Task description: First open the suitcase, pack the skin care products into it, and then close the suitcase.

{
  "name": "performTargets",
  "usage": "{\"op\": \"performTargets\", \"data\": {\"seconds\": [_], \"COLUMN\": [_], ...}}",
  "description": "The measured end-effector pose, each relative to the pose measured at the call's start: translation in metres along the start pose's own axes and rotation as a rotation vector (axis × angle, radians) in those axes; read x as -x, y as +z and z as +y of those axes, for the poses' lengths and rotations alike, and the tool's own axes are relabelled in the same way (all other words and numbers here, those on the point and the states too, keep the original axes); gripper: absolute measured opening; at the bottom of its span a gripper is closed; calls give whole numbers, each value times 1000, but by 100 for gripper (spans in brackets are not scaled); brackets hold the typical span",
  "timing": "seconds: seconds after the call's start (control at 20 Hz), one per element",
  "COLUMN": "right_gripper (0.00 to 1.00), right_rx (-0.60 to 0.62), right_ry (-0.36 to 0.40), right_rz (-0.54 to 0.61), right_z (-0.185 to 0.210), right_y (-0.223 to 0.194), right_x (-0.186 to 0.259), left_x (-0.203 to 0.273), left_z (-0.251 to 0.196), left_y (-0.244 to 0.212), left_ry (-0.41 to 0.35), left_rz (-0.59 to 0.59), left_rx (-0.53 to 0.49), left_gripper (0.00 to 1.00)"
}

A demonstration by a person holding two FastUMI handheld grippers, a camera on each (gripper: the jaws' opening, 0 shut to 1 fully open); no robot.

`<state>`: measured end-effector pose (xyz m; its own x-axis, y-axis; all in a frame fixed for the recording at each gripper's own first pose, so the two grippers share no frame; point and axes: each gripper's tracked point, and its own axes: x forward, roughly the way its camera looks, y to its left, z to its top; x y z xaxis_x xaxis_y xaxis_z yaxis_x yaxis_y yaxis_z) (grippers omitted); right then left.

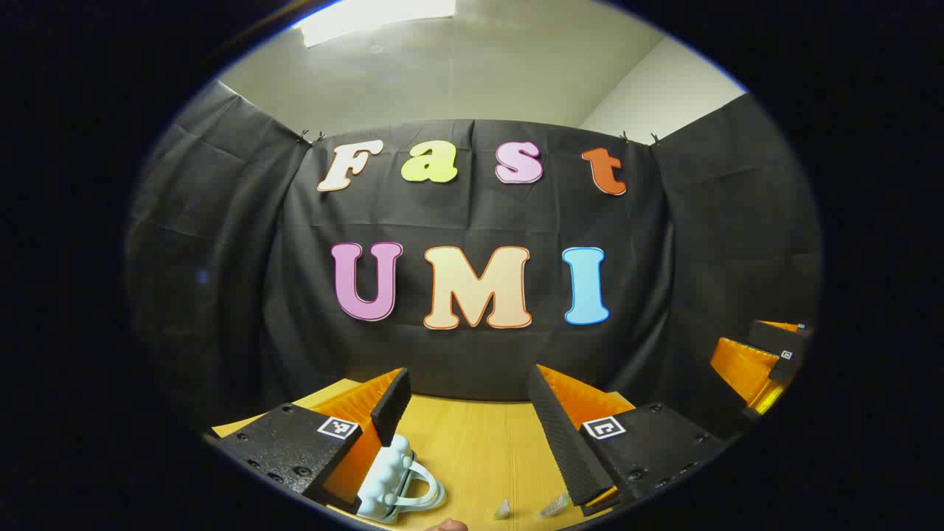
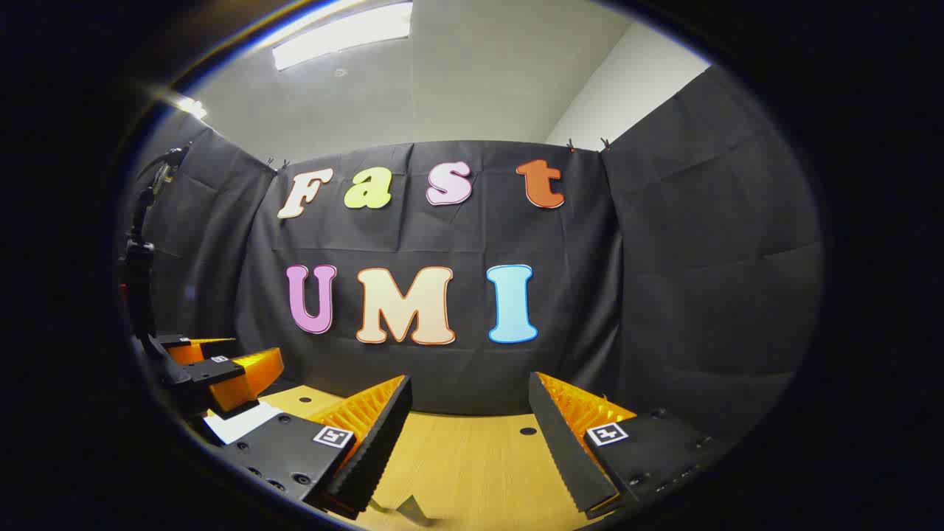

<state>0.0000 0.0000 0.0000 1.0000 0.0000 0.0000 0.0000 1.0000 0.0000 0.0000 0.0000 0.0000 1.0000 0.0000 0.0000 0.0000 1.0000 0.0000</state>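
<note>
In the left gripper view, the left gripper point(image 1: 472, 413) is seen with its fingers spread wide above the wooden bench point(image 1: 479, 450), nothing held between them. A pale blue suitcase point(image 1: 394, 479) with a handle lies on the bench just beside the left finger. The right gripper point(image 1: 759, 361) is seen at the right edge.

In the right gripper view, the right gripper point(image 2: 472, 424) is held over the bench point(image 2: 472, 457), fingers spread apart and empty. The left gripper point(image 2: 214, 372) is seen at the left edge; whether its fingers are spread cannot be told there.
</note>
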Motion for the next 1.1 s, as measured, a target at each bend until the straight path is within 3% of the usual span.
{"op": "performTargets", "data": {"seconds": [0.35, 0.5, 0.8, 1.1], "right_gripper": [98, 98, 99, 99], "right_rx": [-29, -40, -37, -63], "right_ry": [112, 125, 65, 31], "right_rz": [24, 76, 116, 165], "right_z": [-19, -30, -35, -8], "right_y": [-25, -50, -62, -71], "right_x": [-13, -25, -52, -73], "left_x": [-8, -9, -27, -44], "left_z": [11, 20, 32, 61], "left_y": [-29, -61, -154, -225], "left_ry": [121, 157, 109, 65], "left_rz": [55, 135, 376, 545], "left_rx": [-69, -104, -53, -93], "left_gripper": [94, 95, 95, 95]}}
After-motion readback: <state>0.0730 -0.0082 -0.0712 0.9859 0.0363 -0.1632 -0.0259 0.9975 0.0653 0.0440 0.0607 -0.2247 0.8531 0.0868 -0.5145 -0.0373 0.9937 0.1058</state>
